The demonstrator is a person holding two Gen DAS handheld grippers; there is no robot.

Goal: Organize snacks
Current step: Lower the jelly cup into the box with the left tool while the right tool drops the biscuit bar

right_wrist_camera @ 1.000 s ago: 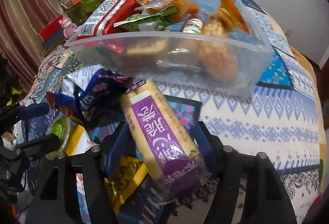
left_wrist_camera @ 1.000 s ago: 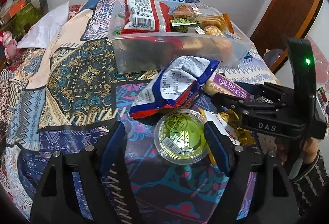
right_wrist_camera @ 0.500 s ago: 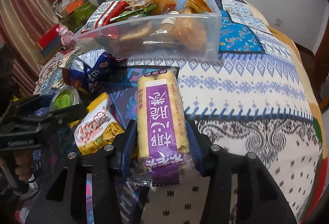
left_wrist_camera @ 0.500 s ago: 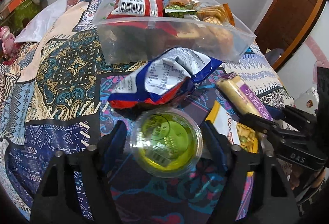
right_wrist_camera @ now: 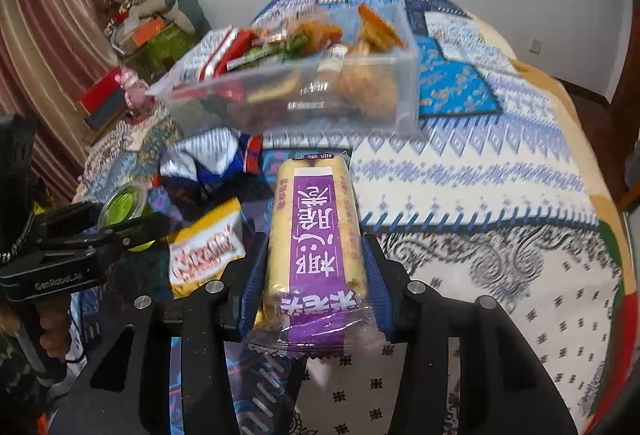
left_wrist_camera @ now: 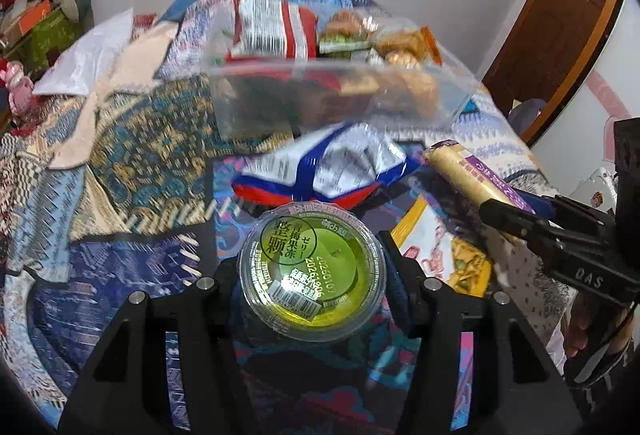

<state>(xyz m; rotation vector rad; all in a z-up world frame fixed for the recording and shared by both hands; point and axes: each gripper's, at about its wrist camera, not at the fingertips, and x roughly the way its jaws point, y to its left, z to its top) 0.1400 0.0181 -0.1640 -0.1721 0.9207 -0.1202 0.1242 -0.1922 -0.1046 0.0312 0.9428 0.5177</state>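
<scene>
My left gripper [left_wrist_camera: 312, 275] is shut on a green jelly cup [left_wrist_camera: 312, 271] and holds it above the patterned bedspread [left_wrist_camera: 140, 155]. My right gripper [right_wrist_camera: 314, 271] is shut on a long purple-and-yellow cracker pack [right_wrist_camera: 316, 235], lifted off the bed; the pack also shows in the left wrist view [left_wrist_camera: 472, 179]. The clear plastic bin [left_wrist_camera: 340, 103] full of snacks stands ahead of both grippers and also shows in the right wrist view [right_wrist_camera: 304, 91].
A blue-white-red chip bag [left_wrist_camera: 332, 171] lies between the bin and the grippers. A yellow snack bag [right_wrist_camera: 208, 247] lies on the bed beside it. Boxes and toys are piled at the far left [right_wrist_camera: 148, 31]. A wooden door [left_wrist_camera: 560, 27] is at right.
Both grippers closed on their items and lifted them: the left on the jelly cup, the right on the cracker pack. Both drew back from the bin.
</scene>
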